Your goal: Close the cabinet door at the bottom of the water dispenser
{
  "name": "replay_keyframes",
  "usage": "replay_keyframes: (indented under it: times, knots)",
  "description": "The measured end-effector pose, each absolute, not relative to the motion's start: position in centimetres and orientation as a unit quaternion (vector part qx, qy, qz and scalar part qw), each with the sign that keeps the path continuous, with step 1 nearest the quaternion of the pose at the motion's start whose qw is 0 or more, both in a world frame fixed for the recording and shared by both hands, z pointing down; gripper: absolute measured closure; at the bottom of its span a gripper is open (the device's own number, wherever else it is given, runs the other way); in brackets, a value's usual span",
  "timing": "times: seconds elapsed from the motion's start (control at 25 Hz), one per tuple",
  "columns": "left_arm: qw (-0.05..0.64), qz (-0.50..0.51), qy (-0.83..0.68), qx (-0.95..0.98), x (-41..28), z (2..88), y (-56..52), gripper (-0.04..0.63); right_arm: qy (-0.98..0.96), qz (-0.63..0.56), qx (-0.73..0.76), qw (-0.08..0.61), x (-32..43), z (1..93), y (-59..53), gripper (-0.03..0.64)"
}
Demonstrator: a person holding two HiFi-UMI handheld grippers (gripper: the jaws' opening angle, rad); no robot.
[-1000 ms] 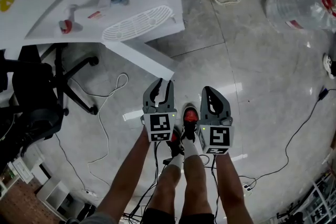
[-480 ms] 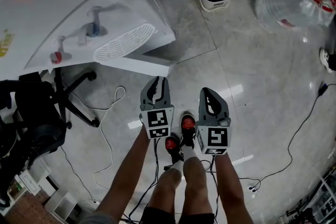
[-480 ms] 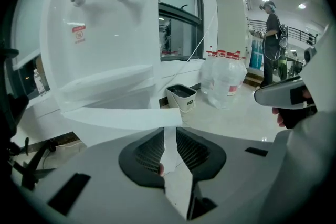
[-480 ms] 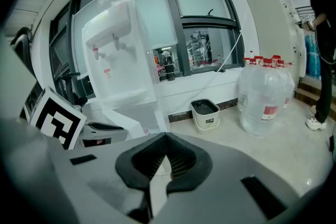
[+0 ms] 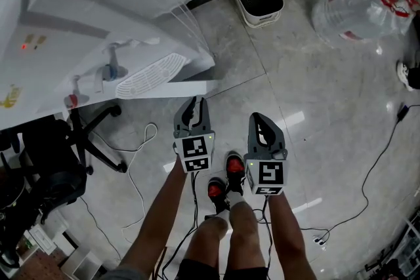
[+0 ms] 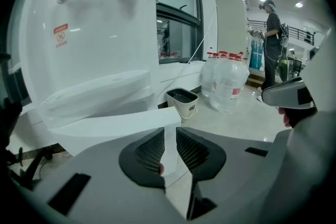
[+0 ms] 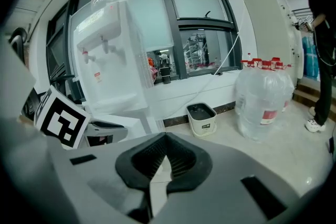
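Cabinet door open, the closing push not yet made
The water dispenser (image 5: 79, 29) stands at the floor's upper left edge, its bottom cabinet door (image 5: 190, 87) swung out over the tiles, so the whole task looks left to do; the left gripper (image 5: 195, 103) hovers just short of the door's free edge, narrow jaws closing on nothing, and the right gripper (image 5: 259, 120) beside it is pinched together, empty

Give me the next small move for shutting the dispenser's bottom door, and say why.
Probably ease the left gripper forward onto the outer face of the open cabinet door. The door stands swung out from the water dispenser just ahead of that gripper, whose jaws are closing with nothing between them.
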State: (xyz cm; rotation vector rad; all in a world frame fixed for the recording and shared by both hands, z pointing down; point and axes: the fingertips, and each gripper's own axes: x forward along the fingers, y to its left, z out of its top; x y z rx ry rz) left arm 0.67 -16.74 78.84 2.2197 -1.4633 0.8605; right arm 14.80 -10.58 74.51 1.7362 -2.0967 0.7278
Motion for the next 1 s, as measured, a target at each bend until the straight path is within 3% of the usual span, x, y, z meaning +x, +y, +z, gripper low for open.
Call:
replay_keyframes:
  times: [1.0]
  knots:
    - [0.152,0.295,-0.533,0.778,1.1,79.7,-23.3,0.508,-0.737,0.241,0.613,0.153,16.5,76.2,-15.3,0.603]
